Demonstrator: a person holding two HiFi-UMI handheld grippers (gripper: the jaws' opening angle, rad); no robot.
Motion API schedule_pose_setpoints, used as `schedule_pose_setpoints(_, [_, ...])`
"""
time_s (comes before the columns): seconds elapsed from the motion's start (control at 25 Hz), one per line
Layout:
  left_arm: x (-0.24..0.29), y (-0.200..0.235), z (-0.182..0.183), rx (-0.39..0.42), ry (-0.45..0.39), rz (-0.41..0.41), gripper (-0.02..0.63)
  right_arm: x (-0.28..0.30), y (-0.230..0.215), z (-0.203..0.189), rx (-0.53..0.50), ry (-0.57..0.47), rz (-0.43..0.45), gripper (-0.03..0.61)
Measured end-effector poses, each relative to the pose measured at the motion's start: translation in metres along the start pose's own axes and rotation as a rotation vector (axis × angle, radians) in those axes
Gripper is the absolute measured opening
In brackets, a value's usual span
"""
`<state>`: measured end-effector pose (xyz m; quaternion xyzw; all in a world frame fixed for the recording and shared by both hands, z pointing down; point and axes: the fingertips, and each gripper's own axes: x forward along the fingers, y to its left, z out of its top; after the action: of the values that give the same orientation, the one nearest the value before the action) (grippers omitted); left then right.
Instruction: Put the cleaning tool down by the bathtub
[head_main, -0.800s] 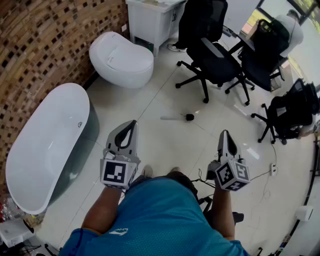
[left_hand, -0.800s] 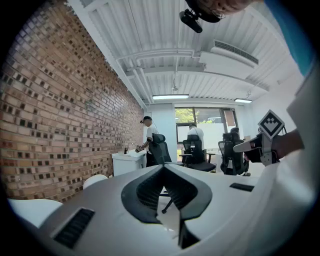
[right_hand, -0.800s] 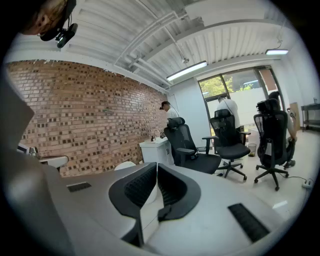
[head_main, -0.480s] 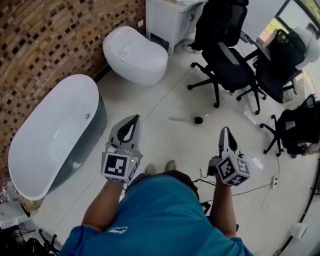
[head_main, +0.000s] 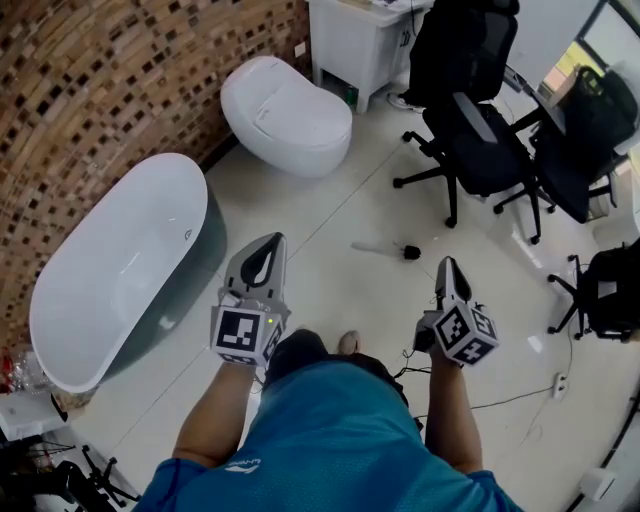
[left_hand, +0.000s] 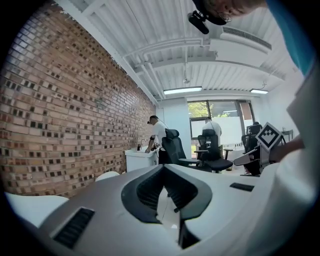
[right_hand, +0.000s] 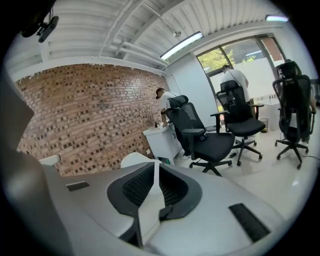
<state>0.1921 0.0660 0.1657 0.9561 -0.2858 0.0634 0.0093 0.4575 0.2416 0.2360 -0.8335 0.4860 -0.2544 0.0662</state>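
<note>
The cleaning tool (head_main: 385, 249), a short brush with a white handle and a black head, lies on the pale tiled floor to the right of the white oval bathtub (head_main: 120, 265). No gripper touches it. In the head view my left gripper (head_main: 270, 240) is held at waist height between tub and tool, its tips meeting, nothing in it. My right gripper (head_main: 449, 262) hangs just below the tool in that view, seen edge-on. In the right gripper view its jaws (right_hand: 154, 162) stand a thin slit apart with nothing between. The left gripper (left_hand: 162, 167) points level toward the room.
A white toilet (head_main: 290, 115) and a white cabinet (head_main: 365, 35) stand past the tub along the brick wall. Black office chairs (head_main: 480, 120) (head_main: 610, 290) crowd the right side. Cables (head_main: 500, 400) trail on the floor near my right foot. A person (left_hand: 157, 135) stands at the cabinet.
The head view has shifted: bathtub, toilet and cleaning tool now sit further right and lower in it. Both grippers keep about the same pose in front of my body.
</note>
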Motion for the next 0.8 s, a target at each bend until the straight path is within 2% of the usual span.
schedule_pose_setpoints(0.24, [0.039,0.022,-0.018,-0.04,0.024,-0.033,-0.002,0.028,0.009,-0.003,-0.035,0.02,-0.064,0.054])
schedule_pose_setpoints(0.44, [0.077,0.036,-0.021,-0.032,0.017,-0.087,-0.002,0.055,0.017,-0.003,-0.087,0.029,-0.092,0.069])
schedule_pose_setpoints(0.6, [0.102,0.048,-0.039,-0.008,0.03,-0.1,-0.002,0.086,0.017,-0.018,-0.114,0.04,-0.075,0.087])
schedule_pose_setpoints(0.8, [0.12,0.053,-0.084,-0.015,0.024,-0.088,-0.002,0.13,-0.008,-0.058,-0.095,0.08,-0.091,0.089])
